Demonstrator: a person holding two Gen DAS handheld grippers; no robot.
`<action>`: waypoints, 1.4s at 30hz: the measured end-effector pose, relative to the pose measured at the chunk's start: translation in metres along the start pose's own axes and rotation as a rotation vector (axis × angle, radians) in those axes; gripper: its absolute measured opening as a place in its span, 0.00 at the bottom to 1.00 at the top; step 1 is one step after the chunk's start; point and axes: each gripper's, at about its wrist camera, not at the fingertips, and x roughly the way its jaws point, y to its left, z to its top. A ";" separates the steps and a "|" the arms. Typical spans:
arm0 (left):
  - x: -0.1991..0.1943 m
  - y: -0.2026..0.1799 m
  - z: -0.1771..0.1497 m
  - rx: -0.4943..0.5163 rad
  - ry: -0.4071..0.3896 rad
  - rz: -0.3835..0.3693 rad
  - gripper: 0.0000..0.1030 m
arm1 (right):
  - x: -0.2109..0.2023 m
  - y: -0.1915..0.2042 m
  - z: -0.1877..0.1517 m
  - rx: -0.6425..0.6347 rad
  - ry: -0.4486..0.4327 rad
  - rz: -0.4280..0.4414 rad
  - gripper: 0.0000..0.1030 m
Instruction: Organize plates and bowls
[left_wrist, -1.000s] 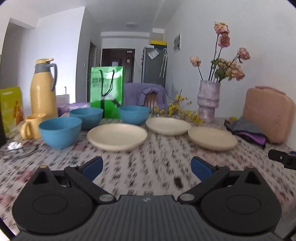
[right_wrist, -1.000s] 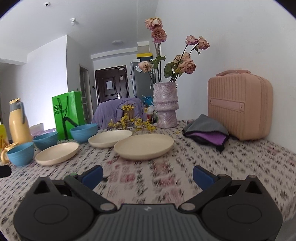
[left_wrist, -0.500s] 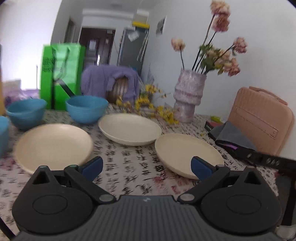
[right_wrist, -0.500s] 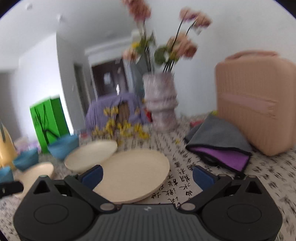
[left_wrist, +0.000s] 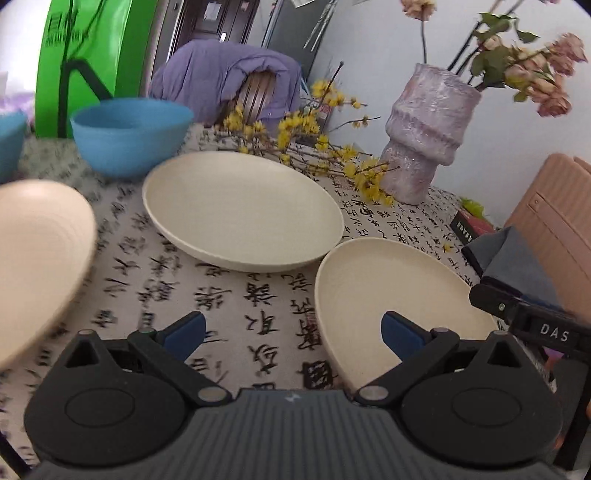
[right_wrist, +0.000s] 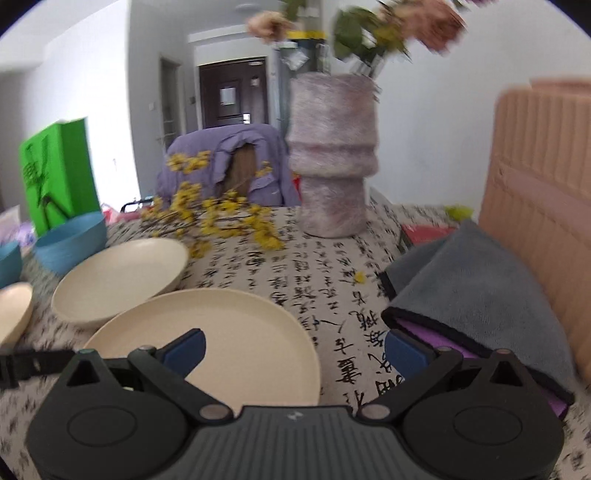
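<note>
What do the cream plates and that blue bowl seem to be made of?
The cream plates look like matte plastic or a fibre composite: dull, faintly grainy, with no glaze shine. The blue bowl looks the same: a flat, even colour and fine ridges. Ceramic can't be ruled out.

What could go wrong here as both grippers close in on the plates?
1. The right gripper, open, sits low over the nearest plate; a shallow bite on its rim could let it slip.
2. The left gripper, open, hovers beside that same plate, with the right one's body at the frame edge; the two could collide.
3. Yellow flower sprigs and the vase stand just behind the plates; a lifted plate could snag them.
</note>
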 end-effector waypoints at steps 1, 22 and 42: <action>0.003 0.000 -0.001 0.000 -0.006 -0.010 1.00 | 0.004 -0.007 0.000 0.033 0.018 0.033 0.97; 0.018 -0.014 -0.013 0.054 -0.049 -0.042 0.11 | 0.024 -0.027 -0.018 0.123 0.065 0.107 0.12; -0.100 -0.020 -0.100 0.047 0.002 -0.065 0.09 | -0.111 -0.003 -0.085 0.020 0.106 0.016 0.10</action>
